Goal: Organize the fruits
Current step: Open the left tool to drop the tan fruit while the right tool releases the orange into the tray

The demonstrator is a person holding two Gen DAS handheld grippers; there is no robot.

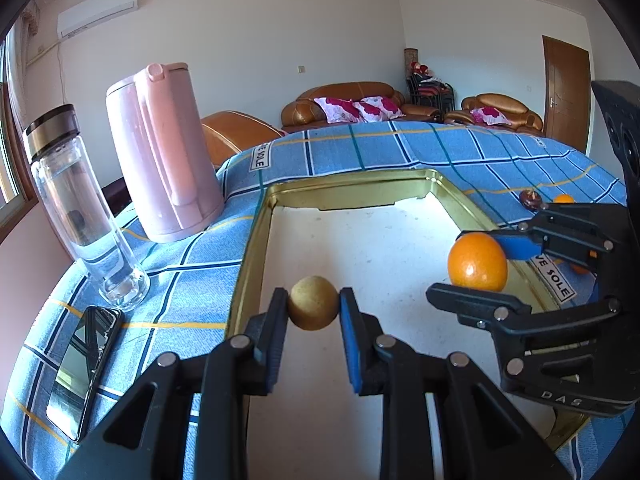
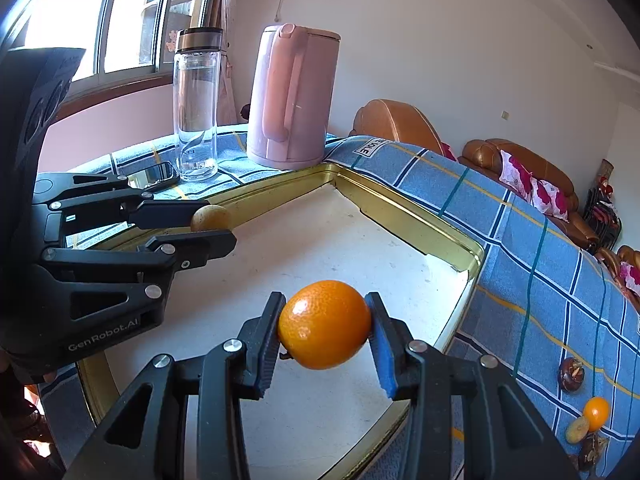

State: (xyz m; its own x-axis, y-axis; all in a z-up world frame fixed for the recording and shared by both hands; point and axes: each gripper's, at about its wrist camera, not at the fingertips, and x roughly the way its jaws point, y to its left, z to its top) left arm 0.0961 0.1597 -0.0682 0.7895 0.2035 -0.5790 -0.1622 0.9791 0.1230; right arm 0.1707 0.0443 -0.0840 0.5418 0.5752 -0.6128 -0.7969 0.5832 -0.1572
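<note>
My left gripper (image 1: 313,308) is shut on a small tan round fruit (image 1: 313,307) and holds it over the gold-rimmed tray (image 1: 256,232) near its left side. My right gripper (image 2: 325,326) is shut on an orange (image 2: 325,324) above the tray's white floor. In the left wrist view the right gripper (image 1: 472,264) and its orange (image 1: 477,262) are at the tray's right rim. In the right wrist view the left gripper (image 2: 214,226) and the tan fruit (image 2: 211,218) are at the left. Loose fruits lie on the cloth: a small orange (image 2: 596,413), a tan fruit (image 2: 577,429) and a dark brown one (image 2: 571,374).
A pink kettle (image 1: 164,152), a clear glass bottle (image 1: 76,204) and a phone (image 1: 84,368) stand on the blue checked cloth (image 1: 400,148) left of the tray. Brown sofas (image 1: 352,106) lie beyond the table.
</note>
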